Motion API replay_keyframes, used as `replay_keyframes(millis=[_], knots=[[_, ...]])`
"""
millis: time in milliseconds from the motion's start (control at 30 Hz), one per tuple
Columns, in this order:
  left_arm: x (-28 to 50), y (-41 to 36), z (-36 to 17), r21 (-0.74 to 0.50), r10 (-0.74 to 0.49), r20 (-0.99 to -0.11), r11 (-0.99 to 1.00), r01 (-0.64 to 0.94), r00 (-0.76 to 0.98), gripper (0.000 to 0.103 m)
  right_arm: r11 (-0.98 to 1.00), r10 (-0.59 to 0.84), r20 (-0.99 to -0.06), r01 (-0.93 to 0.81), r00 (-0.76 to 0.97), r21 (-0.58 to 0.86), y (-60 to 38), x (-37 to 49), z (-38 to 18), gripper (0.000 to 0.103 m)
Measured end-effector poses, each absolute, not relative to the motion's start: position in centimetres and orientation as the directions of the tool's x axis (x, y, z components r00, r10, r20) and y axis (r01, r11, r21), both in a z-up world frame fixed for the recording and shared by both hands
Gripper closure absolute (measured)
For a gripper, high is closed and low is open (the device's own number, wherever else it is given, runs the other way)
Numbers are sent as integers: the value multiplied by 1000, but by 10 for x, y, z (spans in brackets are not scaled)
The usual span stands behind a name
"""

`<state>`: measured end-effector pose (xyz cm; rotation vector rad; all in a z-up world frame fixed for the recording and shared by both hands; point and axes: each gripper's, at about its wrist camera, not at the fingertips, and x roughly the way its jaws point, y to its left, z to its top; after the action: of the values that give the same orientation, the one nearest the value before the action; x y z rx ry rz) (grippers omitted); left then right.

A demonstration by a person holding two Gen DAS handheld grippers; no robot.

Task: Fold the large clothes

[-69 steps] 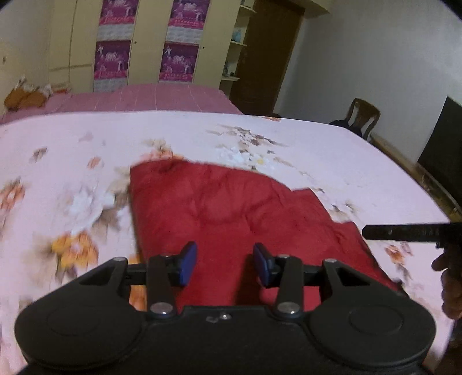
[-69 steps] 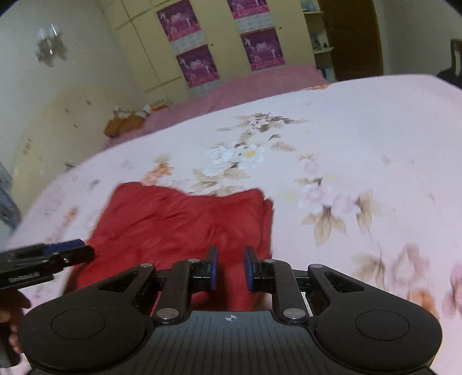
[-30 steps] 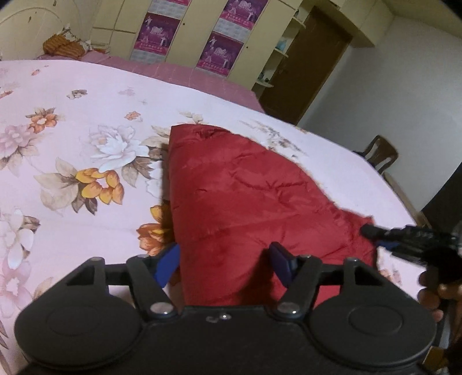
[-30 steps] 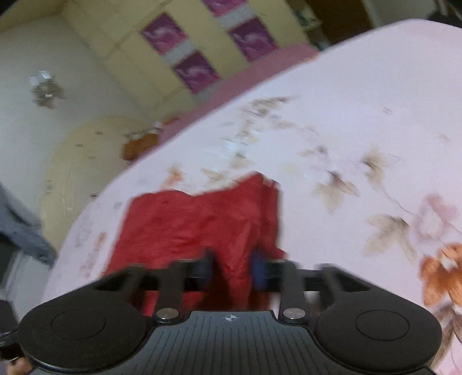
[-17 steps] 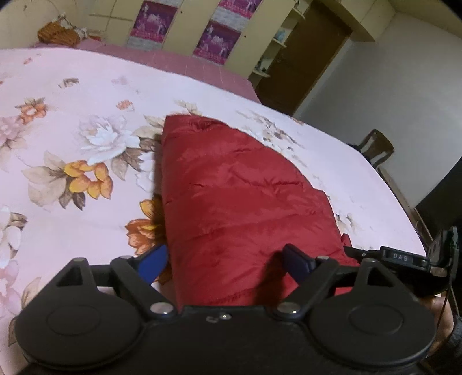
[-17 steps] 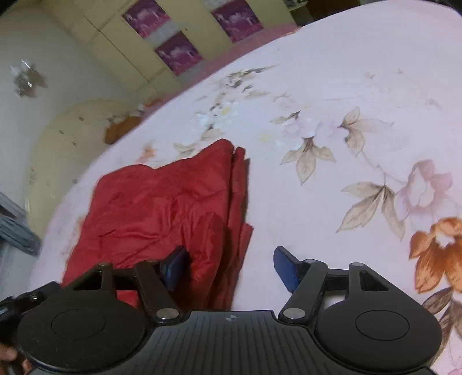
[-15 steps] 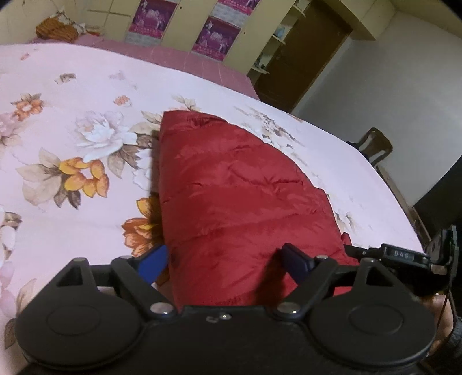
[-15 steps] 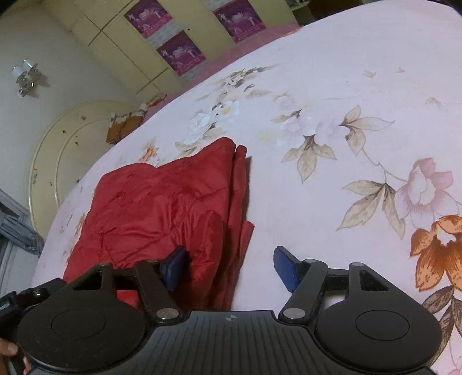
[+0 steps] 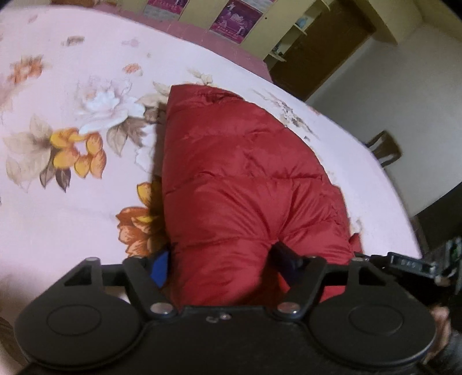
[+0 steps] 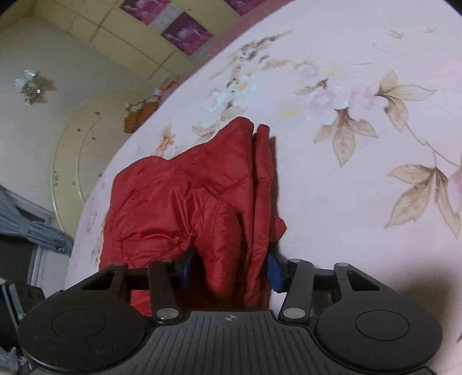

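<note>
A red quilted jacket lies folded on a pink floral bedsheet; it also shows in the right wrist view. My left gripper is open wide, its jaws straddling the jacket's near left end, with puffy cloth between the blue pads. My right gripper is open too, its jaws on either side of the jacket's near right edge, where several layers stack up. The right gripper's tip shows at the right of the left wrist view. Neither gripper pinches the cloth.
The bedsheet spreads far beyond the jacket. Yellow wardrobes with purple posters and a dark door stand at the back. A wooden chair is at the far right. A round headboard is at the left.
Both grippers opened wide about a second ago and have since pushed forward and down onto the jacket's near edge. Cloth now bulges between both pairs of jaws.
</note>
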<state>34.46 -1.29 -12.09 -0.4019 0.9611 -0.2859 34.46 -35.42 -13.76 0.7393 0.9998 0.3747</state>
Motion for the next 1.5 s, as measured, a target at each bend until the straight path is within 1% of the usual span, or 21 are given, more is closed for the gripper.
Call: replay_keyframes(millis=[33,67,133,300,533,667,867,1100,1300,1500], knots=[[343,-20,-116,-409,-382,-742,909,79,550,37,694,609,-608,28,509,719,-355,343,-134,78],[341,-28,-112,-361,-354,-751,927,103,557,38,708,598,-602,2,528,706,-356,336,-127,83],[339,-34,-111,-316,-326,-758,941,120,565,38,752,566,-626,-25,536,658,-346,333,-124,83],[336,-36,-110,-302,-312,-759,946,115,572,40,785,540,-664,-23,516,620,-334,339,-126,83],[330,-35,-98,-280,-322,-744,946,163,586,50,781,526,-637,-25,563,623,-333,325,-104,86],[323,-21,-85,-295,-351,-708,935,195,612,51,792,507,-630,-29,589,610,-319,316,-85,86],[313,33,-60,-312,-378,-652,924,222,657,51,815,480,-613,-61,627,576,-269,302,-52,86],[311,118,-49,-321,-366,-634,926,198,681,51,827,492,-600,-123,631,549,-178,313,-29,86],[311,187,-49,-316,-340,-646,934,166,683,51,824,522,-605,-170,602,541,-96,331,-41,86],[331,247,-70,-357,-339,-676,927,112,655,51,820,544,-626,-196,558,537,-29,356,-72,86]])
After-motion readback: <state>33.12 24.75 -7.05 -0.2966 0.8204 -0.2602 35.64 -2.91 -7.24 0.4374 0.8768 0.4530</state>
